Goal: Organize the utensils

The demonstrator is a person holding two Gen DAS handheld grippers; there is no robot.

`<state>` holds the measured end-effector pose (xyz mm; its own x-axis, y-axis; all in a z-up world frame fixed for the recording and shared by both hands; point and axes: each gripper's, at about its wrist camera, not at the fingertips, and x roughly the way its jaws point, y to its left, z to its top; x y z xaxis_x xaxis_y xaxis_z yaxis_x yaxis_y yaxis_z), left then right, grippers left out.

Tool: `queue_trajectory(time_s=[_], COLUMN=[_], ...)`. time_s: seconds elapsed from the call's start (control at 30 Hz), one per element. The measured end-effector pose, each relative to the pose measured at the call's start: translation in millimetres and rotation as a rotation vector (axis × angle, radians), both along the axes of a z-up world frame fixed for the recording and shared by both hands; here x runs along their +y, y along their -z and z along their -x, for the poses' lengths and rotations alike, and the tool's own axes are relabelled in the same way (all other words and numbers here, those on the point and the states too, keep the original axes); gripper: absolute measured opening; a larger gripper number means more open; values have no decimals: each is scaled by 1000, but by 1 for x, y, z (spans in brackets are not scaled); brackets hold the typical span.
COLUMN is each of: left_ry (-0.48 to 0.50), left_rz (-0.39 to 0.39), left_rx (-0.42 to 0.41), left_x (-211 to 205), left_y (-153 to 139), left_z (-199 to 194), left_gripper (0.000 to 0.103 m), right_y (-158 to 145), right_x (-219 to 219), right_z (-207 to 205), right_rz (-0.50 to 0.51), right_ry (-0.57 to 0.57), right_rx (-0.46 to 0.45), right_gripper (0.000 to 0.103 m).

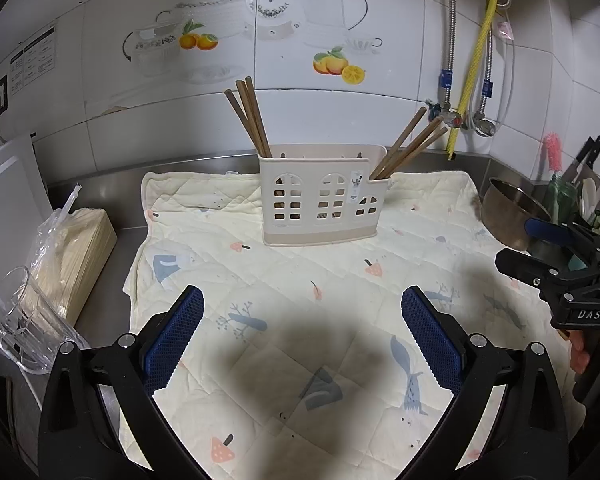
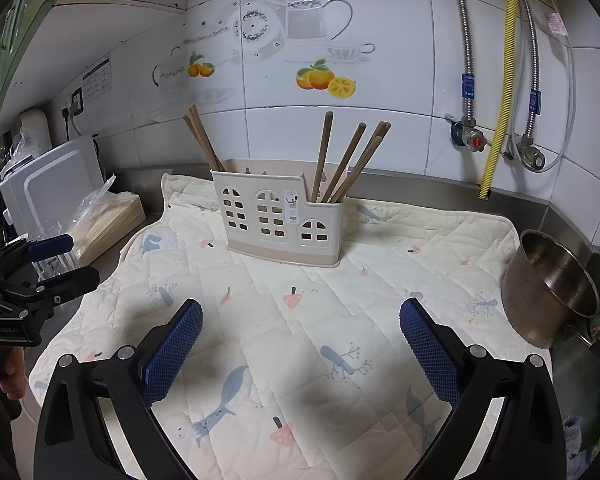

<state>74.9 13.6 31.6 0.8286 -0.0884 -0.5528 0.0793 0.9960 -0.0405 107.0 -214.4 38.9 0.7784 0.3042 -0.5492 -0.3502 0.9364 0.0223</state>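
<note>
Two bunches of brown wooden chopsticks here, both standing in the cream plastic utensil holder with little window cut-outs (image 1: 320,204), which sits on the pale quilted mat with mushroom and bird prints (image 1: 340,300) spread over the steel bench (image 1: 112,304). It's straight ahead of both tongs and well apart from them. One bunch (image 1: 249,118) leans out of the tall compartment on the far-left side as seen from the left tongs; the other bunch (image 1: 410,146) fans out of the low compartment on the right.

Handling guess: the sticks look light, stiff and thin, so they'd probably roll or pivot if pinched near one end. I'd grab the bare upper shaft, above the holder rim, and squeeze across a whole bunch or one stick at a time. The holder looks light too and could tip or slide on the soft mat if a stick is pulled sideways, so lift along the lean.

Left tongs (image 1: 302,336): spread wide, blue textured pads (image 1: 172,340) clear, nothing between them, hovering over bare mat. Right tongs (image 2: 300,344): same deal, wide open, holding nothing and touching nothing, with the mat below them. A dull metal bowl (image 2: 548,292) sits just off their right side at the mat's edge, and a clear glass mug (image 1: 24,320) sits off to the left of the left tongs.
</note>
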Motion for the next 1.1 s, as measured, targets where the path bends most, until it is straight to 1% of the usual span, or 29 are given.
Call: queue_trajectory(time_s=[0.67,0.83,1.1], left_ry=[16,3,-13], left_rz=[-4,-8,10], left_rx=[5,18,19], left_x=[-4,-2,5], left_y=[3,4,5], left_z=[-2,-4,-2], left_gripper=[98,98,98], right_y=[2,4,8], right_x=[1,0,-4], right_z=[-1,-1,-2], right_rz=[2,5,11], right_ry=[-1,1,9], right_rx=[6,8,15], right_gripper=[96,96,96])
